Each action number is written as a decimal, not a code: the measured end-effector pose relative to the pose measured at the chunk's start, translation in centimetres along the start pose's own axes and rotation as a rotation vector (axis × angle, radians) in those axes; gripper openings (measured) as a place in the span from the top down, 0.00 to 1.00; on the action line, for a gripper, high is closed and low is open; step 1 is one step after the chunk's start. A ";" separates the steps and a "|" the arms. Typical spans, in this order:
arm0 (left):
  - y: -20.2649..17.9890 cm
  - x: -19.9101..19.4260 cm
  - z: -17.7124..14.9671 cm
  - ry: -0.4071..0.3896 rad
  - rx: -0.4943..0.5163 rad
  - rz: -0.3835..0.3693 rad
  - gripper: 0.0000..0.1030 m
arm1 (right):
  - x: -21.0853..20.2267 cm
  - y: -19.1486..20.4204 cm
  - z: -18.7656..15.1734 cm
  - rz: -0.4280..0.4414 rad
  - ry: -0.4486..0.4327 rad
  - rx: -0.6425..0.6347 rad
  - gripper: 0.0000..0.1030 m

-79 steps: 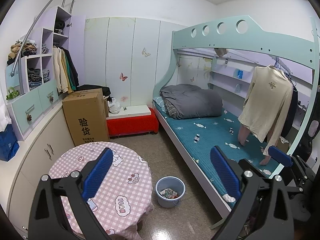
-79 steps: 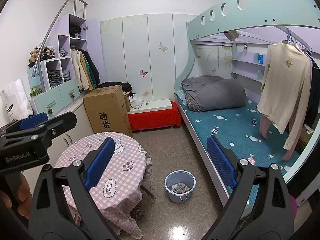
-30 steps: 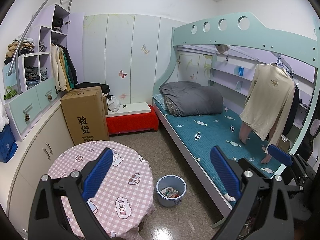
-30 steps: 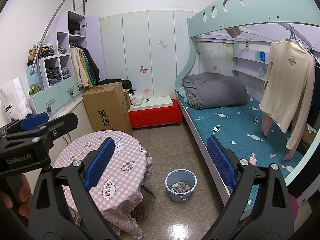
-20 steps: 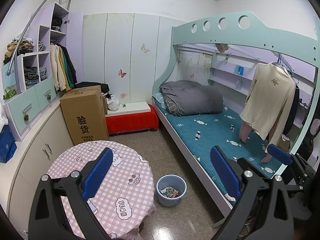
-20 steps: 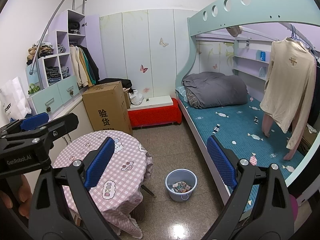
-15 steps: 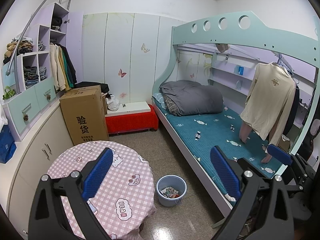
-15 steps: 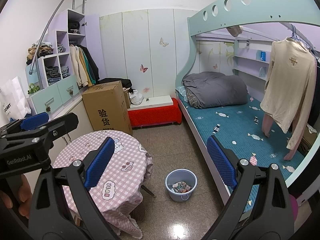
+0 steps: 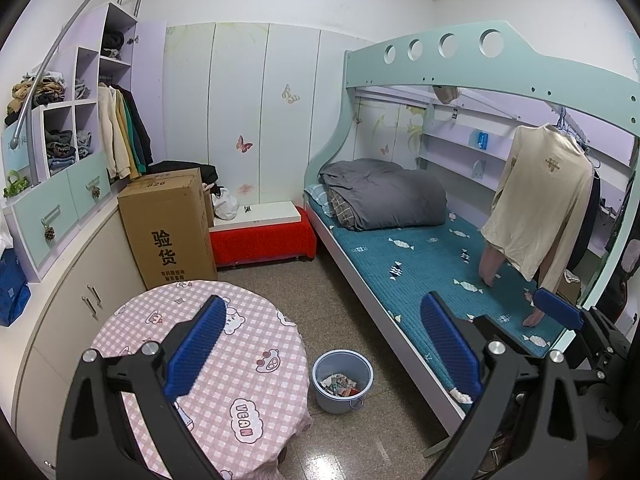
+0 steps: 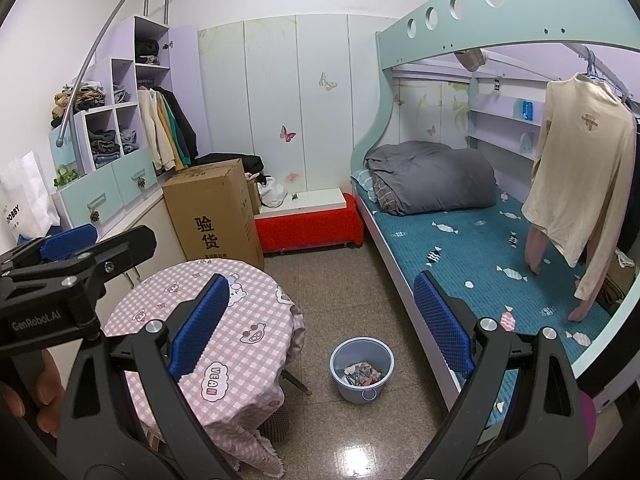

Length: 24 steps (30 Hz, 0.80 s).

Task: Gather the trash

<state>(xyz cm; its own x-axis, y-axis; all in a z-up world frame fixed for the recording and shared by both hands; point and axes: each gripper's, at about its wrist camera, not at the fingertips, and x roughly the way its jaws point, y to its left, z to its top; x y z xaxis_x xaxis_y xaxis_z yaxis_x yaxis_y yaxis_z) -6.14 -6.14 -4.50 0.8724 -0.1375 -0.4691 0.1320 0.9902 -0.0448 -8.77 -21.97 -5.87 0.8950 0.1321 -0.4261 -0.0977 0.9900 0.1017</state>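
left gripper (image 9: 320, 344), right gripper (image 10: 320, 324): both wide apart, empty. bin (image 10: 362, 368) on floor holds trash. step: searching; next, locate litter.

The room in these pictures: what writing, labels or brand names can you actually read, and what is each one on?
"验货": cardboard box, large black print; smaller lines under it too small to read.
"826": top of that box, seen upside down, uncertain.
"VEGAN": cloud patch on the pink checked tablecloth.
"GenRobot.AI": left gripper body, seen from the right wrist.
"OBBY": white paper bag, first letter cut off.
Blue item on the bed shelf: unreadable.
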 end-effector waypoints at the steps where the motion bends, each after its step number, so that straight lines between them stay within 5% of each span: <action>1: 0.0 0.2 -0.1 0.001 0.000 0.001 0.07 | 0.1 -0.1 -0.1 0.001 0.000 0.000 0.11; 24: 0.0 1.7 0.0 0.013 -0.001 0.001 0.07 | 1.5 -0.3 -0.4 0.002 0.016 -0.002 0.11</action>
<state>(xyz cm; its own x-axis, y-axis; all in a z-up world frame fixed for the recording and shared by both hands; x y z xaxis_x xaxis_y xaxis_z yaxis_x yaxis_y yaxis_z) -4.67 -6.33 -5.33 0.8666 -0.1359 -0.4802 0.1304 0.9904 -0.0451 -7.58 -22.07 -6.86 0.8876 0.1349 -0.4404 -0.1005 0.9898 0.1006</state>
